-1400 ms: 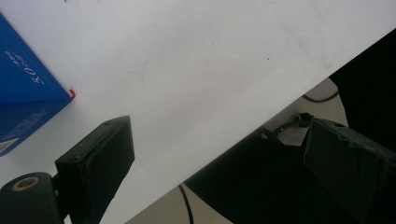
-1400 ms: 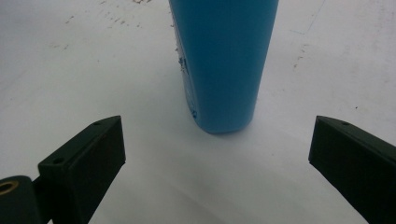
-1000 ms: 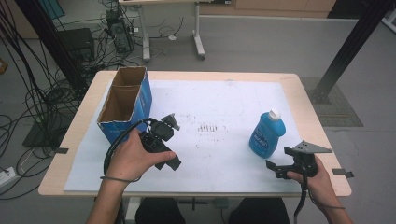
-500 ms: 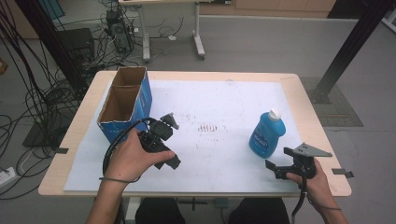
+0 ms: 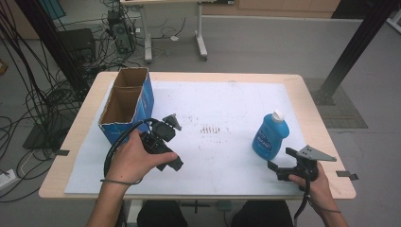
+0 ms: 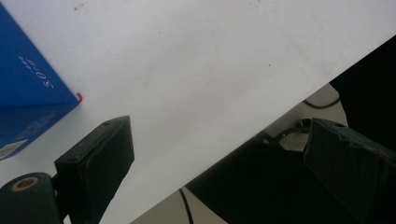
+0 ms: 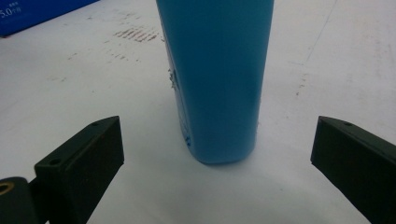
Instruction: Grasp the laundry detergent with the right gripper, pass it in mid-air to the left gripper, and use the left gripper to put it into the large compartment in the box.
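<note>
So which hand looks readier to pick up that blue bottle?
The right. The right gripper sits just short of the blue bottle, jaws open wide and lined up on it. The left gripper is far across the table, beside the cardboard box.

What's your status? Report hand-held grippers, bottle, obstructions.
Both hand-held grippers open: right lined up on the bottle, left idle near the box. Blue bottle upright, untouched. Nothing between jaws and bottle.

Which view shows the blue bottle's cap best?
The high view: the blue bottle stands upright, its white cap visible, just ahead of the right gripper. The right gripper view shows the lower body between open jaws, cap cropped.
</note>
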Demonstrator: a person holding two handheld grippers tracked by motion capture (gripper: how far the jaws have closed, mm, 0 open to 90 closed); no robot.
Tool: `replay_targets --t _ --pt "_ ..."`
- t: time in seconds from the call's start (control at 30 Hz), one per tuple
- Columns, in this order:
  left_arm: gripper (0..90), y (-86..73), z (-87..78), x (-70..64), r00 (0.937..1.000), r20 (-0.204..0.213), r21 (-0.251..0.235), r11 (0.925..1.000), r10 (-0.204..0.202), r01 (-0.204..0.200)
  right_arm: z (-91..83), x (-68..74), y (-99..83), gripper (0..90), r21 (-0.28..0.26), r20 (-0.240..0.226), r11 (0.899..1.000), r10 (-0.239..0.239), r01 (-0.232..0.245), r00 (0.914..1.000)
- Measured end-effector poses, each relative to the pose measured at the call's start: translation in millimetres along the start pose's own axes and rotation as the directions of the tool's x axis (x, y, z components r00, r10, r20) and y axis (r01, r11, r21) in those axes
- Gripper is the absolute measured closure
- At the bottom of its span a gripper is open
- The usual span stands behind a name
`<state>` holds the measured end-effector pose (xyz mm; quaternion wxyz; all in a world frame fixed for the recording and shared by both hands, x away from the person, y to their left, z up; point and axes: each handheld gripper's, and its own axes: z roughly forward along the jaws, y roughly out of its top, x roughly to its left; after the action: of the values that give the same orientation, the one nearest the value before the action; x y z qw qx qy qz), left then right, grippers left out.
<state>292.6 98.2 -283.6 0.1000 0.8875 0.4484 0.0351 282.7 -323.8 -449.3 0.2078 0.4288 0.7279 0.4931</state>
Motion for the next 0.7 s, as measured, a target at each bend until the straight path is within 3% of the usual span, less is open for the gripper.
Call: replay_targets --t 0.7 --pt "8.6 -2.2 -1.2 2.5 1.0000 -0.005 0.002 1.0000 -0.005 0.005 4.8 -0.7 -10.1 2.4 -0.092 0.007 0.996 -0.008 0.009 0.9999"
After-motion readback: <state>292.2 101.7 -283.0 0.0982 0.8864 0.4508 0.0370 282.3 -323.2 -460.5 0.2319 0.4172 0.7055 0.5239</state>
